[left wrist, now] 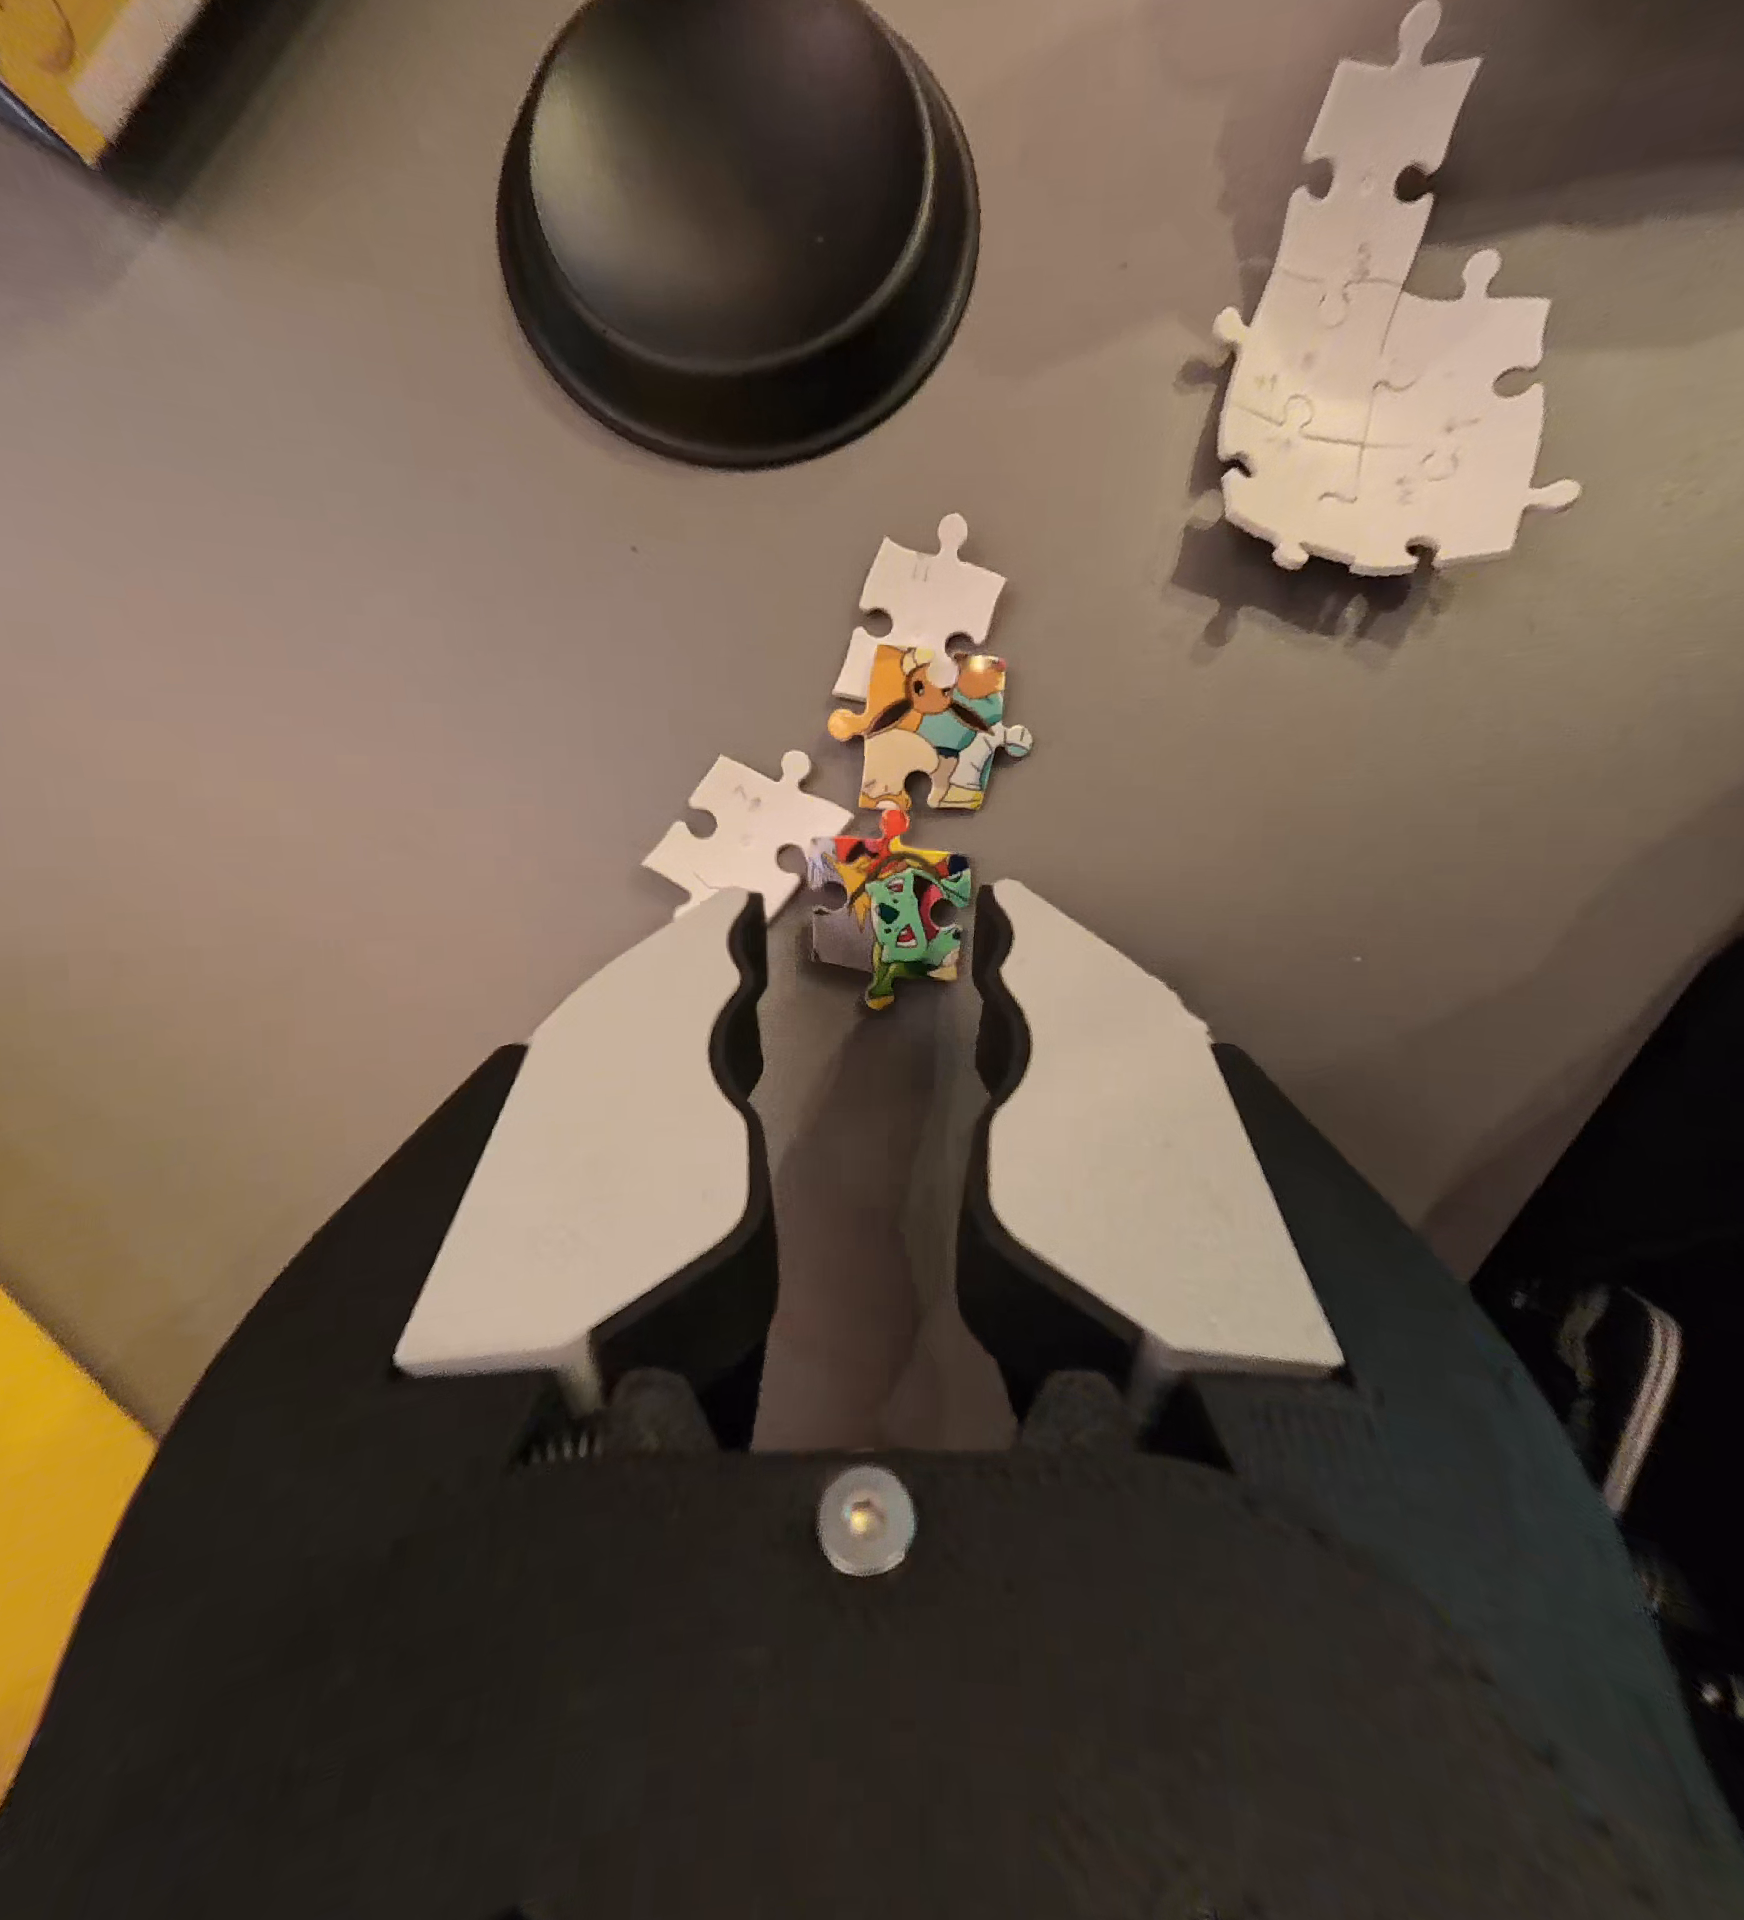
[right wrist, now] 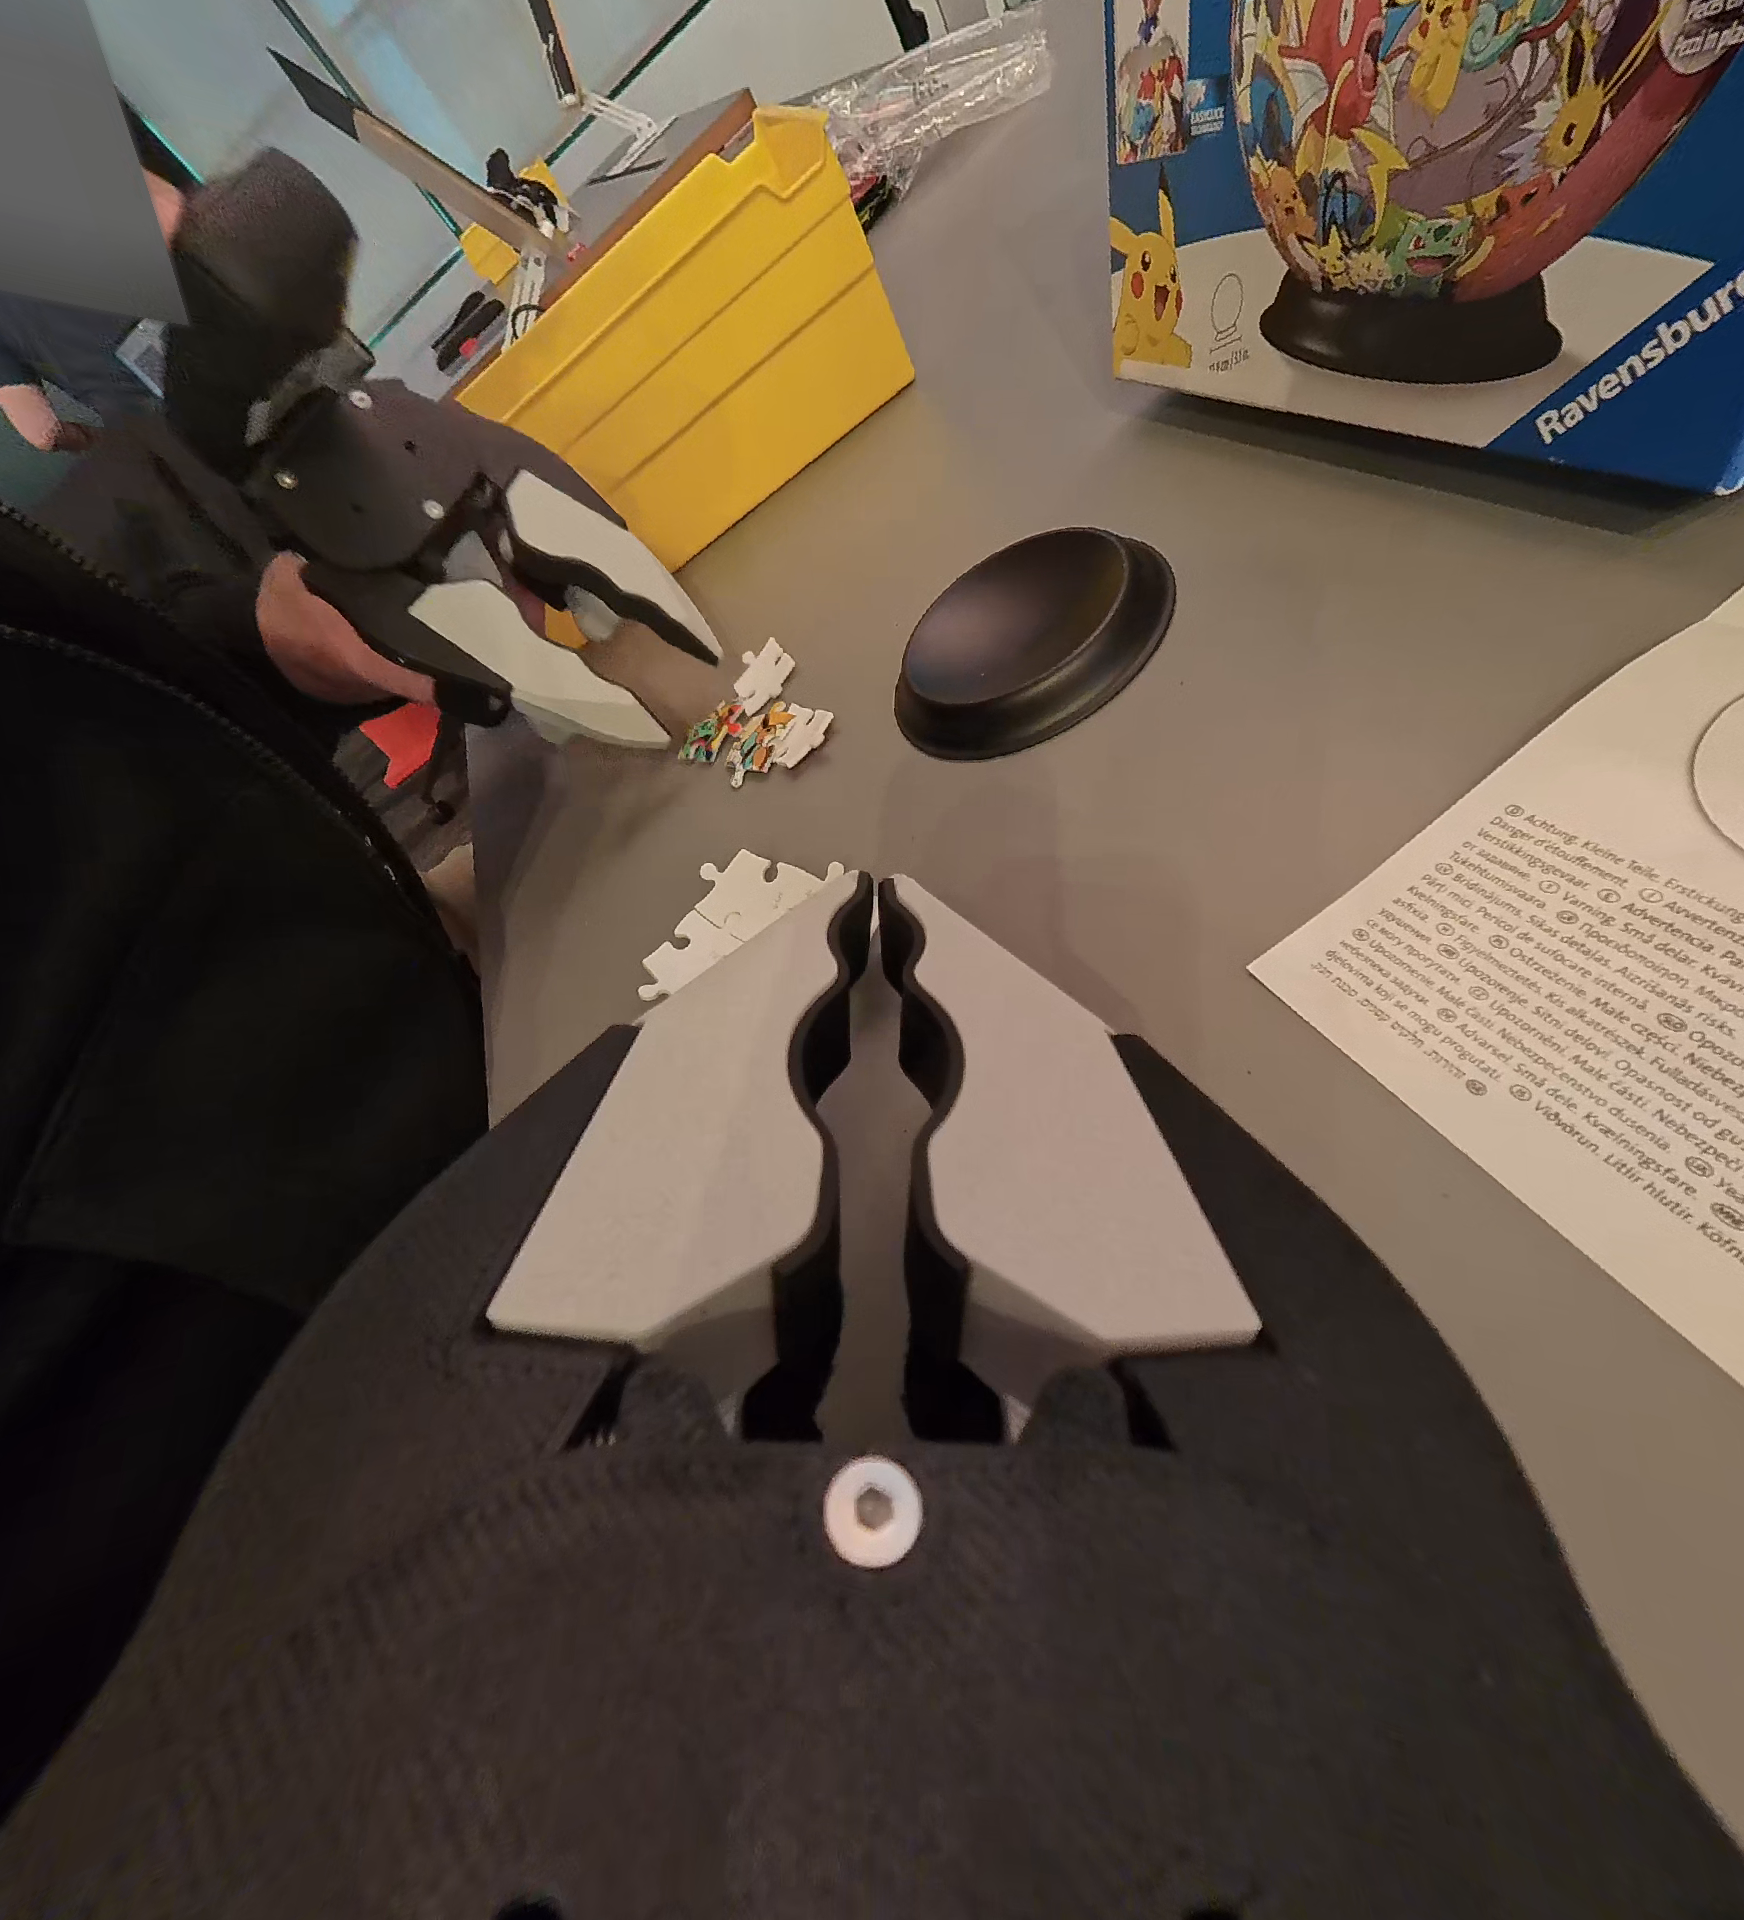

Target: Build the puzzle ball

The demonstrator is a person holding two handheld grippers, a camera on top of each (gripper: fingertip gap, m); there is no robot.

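Left wrist view: left claw (left wrist: 868, 914) held wide, empty, around green piece (left wrist: 899, 920) on desk (left wrist: 224, 727); pickup step, squeeze needed next. Right claw (right wrist: 873, 883) nearly closed, empty.

left tool (left wrist: 870, 914) agape, right tool (right wrist: 873, 883) closed

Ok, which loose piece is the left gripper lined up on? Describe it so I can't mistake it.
Start at the black stand; four loose pieces lie nearer the camera. The one between the open left gripper fingertips is the picture-side-up piece with the green creature. Its neighbours are two white, face-down pieces and an orange-brown picture piece.
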